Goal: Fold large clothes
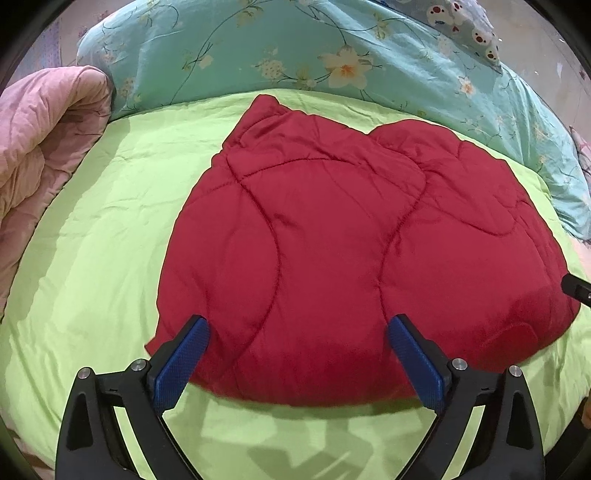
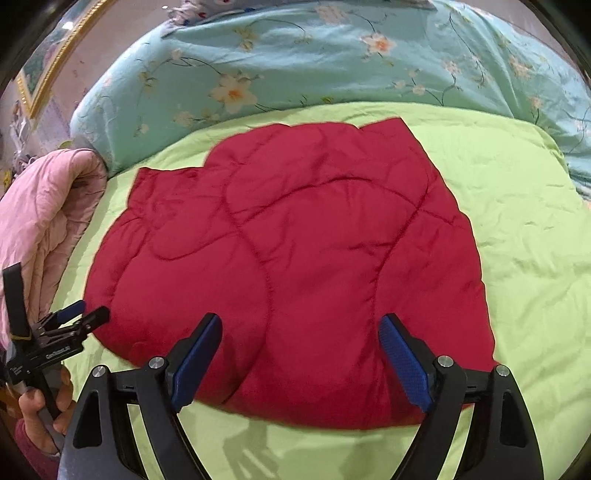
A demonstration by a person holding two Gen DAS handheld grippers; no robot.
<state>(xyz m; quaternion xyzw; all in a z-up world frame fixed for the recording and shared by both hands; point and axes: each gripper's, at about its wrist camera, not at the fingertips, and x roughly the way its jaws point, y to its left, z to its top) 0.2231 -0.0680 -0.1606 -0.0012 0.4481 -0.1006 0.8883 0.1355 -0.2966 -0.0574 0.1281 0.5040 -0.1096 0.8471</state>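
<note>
A red quilted garment (image 1: 332,240) lies folded into a thick bundle on the lime green sheet (image 1: 92,258); it also shows in the right wrist view (image 2: 295,258). My left gripper (image 1: 297,325) is open and empty, hovering over the bundle's near edge. My right gripper (image 2: 299,323) is open and empty over the same near edge, further right. In the right wrist view the left gripper (image 2: 79,312) shows at the bundle's left corner, held in a hand. A tip of the right gripper (image 1: 576,290) shows at the left view's right edge.
A teal floral duvet (image 1: 295,48) is bunched along the far side of the bed. A pink quilt (image 1: 44,140) is heaped at the left. A cartoon-print pillow (image 1: 465,26) lies at the far right. A gold-framed picture (image 2: 48,62) hangs on the wall.
</note>
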